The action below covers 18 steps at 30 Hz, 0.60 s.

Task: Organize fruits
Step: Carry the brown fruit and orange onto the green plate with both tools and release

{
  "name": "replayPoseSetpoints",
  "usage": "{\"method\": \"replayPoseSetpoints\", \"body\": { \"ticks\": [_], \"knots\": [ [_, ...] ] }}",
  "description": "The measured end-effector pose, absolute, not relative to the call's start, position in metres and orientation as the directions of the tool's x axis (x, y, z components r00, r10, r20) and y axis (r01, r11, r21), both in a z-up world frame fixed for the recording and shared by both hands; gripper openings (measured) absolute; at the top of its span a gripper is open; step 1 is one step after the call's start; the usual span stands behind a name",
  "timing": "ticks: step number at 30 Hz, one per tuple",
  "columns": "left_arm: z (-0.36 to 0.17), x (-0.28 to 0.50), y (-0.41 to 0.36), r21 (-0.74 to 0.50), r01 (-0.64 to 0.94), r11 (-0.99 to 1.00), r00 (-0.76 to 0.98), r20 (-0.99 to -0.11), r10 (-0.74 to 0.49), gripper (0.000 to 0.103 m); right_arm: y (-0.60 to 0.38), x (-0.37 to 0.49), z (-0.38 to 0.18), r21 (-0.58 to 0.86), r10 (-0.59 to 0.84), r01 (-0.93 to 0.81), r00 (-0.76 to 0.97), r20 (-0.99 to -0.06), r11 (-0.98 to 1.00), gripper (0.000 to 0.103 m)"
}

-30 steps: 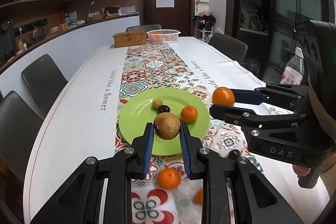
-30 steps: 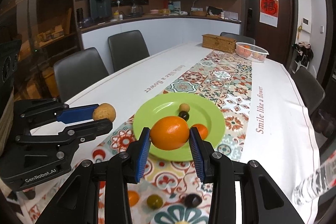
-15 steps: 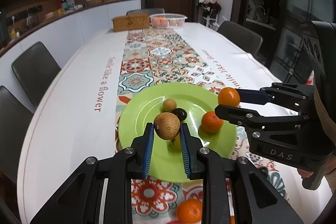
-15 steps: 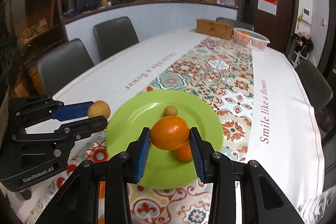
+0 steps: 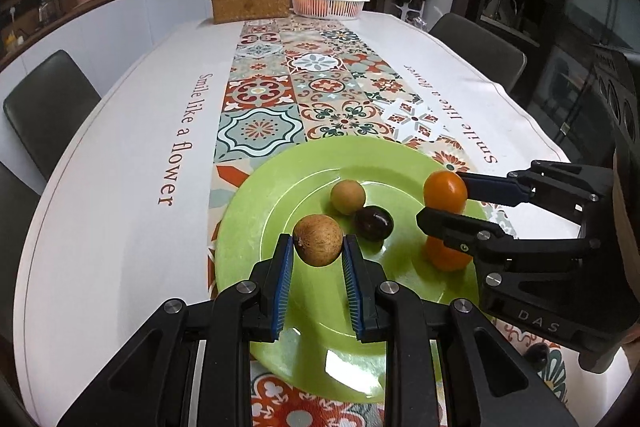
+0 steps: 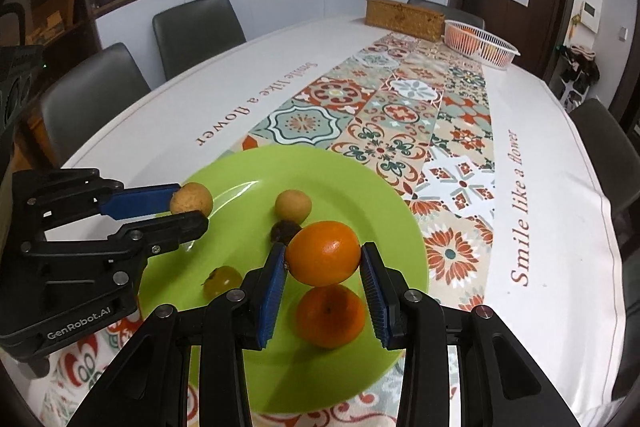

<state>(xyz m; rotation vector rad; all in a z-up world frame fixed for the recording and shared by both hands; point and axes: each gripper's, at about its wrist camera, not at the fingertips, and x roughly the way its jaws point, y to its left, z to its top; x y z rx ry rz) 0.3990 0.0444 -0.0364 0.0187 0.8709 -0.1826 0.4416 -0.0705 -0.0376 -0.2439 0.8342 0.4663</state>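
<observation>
I am holding a brown round fruit (image 5: pixel 318 240) clamped between the jaws of my left gripper (image 5: pixel 316 255), hanging just above the near-left part of the green plate (image 5: pixel 248 211). My right gripper (image 6: pixel 323 267) is gripping an orange (image 6: pixel 323 253), its jaws pressed to the fruit's two sides, and is hovering over the plate's right part. Directly below that orange, a second orange (image 6: pixel 330 315) is lying on the plate. A tan round fruit (image 5: pixel 347 196) is sitting near the plate's middle, with a dark fruit (image 5: pixel 374 223) touching it on the near side. A small yellow-green fruit (image 6: pixel 222 281) is resting on the plate beneath my left gripper; from the left wrist view it is hidden. The plate is sitting on the patterned runner (image 5: pixel 280 95) of the long white surface (image 5: pixel 120 147). At the far end, a woven box (image 5: pixel 251 5) and a white basket (image 5: pixel 329 3) holding orange fruit are standing side by side.
</observation>
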Motion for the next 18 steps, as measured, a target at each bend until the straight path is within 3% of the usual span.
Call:
{"method": "replayPoseSetpoints", "body": {
  "ticks": [7,9,18],
  "knots": [
    [-0.039,0.405,0.042,-0.041,0.164,0.986,0.619,-0.774,-0.135,0.026,-0.069,0.449,-0.045,-0.02,0.296,-0.486,0.564,-0.771,0.874,0.039],
    [-0.039,0.404,0.042,-0.036,0.157,0.987,0.616,-0.777,-0.126,0.036,-0.07,0.449,-0.045,-0.013,0.296,-0.48,0.563,-0.772,0.877,0.039],
    [-0.02,0.374,0.042,0.001,0.136,0.991,0.65,-0.755,-0.089,0.039,-0.082,0.429,-0.027,-0.015,0.305,-0.465,0.605,-0.736,0.885,0.039]
  ]
}}
